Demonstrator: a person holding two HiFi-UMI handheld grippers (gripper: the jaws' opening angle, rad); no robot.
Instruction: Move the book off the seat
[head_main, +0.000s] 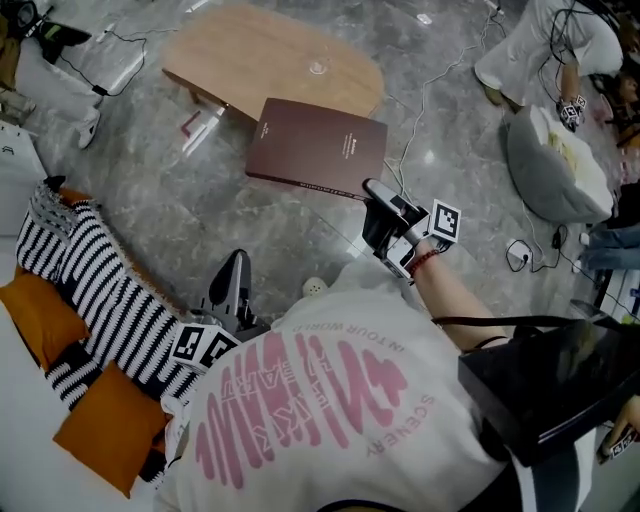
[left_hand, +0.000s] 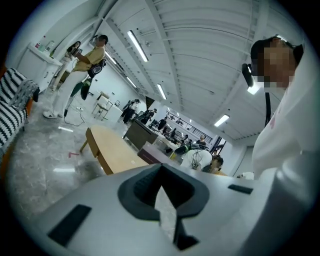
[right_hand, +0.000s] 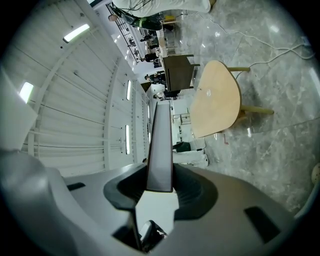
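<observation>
Grey marble floor (head_main: 190, 215) lies under everything. At left, beside a striped blanket (head_main: 100, 290), the left gripper (head_main: 236, 264) has its jaws pressed together on nothing. The book (head_main: 318, 145), a dark maroon hardcover with small gilt print, lies flat in the air over the wooden table's (head_main: 270, 55) near edge. Its long axis runs left to right, its spine towards the person. The right gripper (head_main: 378, 198) pinches its near right corner.

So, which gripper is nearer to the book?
Right. The right gripper is shut on the near edge of the book. The left gripper is apart from it, lower left in the head view, beside the striped blanket.
</observation>
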